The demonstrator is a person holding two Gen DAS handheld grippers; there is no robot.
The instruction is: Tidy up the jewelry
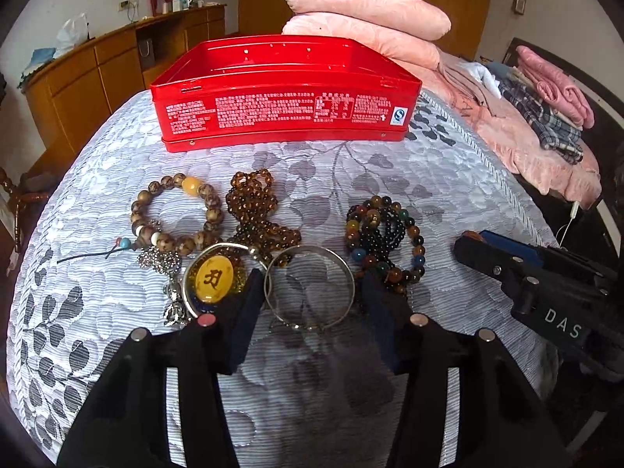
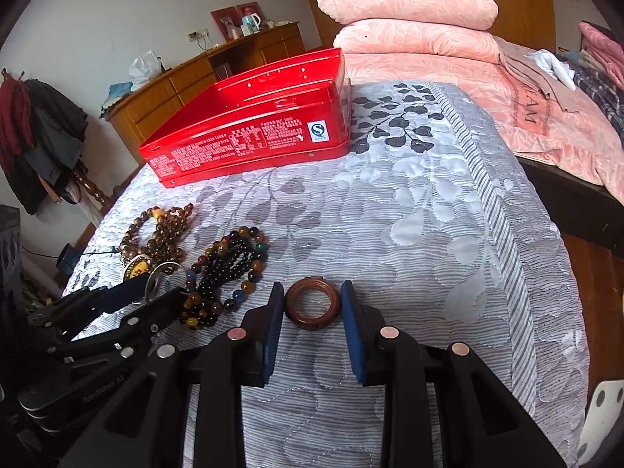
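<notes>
An open red tin box (image 1: 280,101) stands at the far side of the grey leaf-patterned bedspread (image 1: 448,195); it also shows in the right wrist view (image 2: 249,132). My left gripper (image 1: 312,288) is open, its fingers on either side of a silver bangle (image 1: 310,288) lying flat. Around it lie a wooden bead bracelet (image 1: 175,214), a brown bead string (image 1: 257,210), a yellow pendant (image 1: 213,277) and a multicoloured bead bracelet (image 1: 384,238). My right gripper (image 2: 312,304) is open around a brown wooden ring (image 2: 312,304) that lies on the bedspread.
Pink folded quilts and pillows (image 1: 366,19) are stacked behind the tin. Folded clothes (image 1: 546,101) lie at the right. A wooden dresser (image 1: 101,66) stands at the back left. The bed's right edge (image 2: 546,257) drops off to the floor.
</notes>
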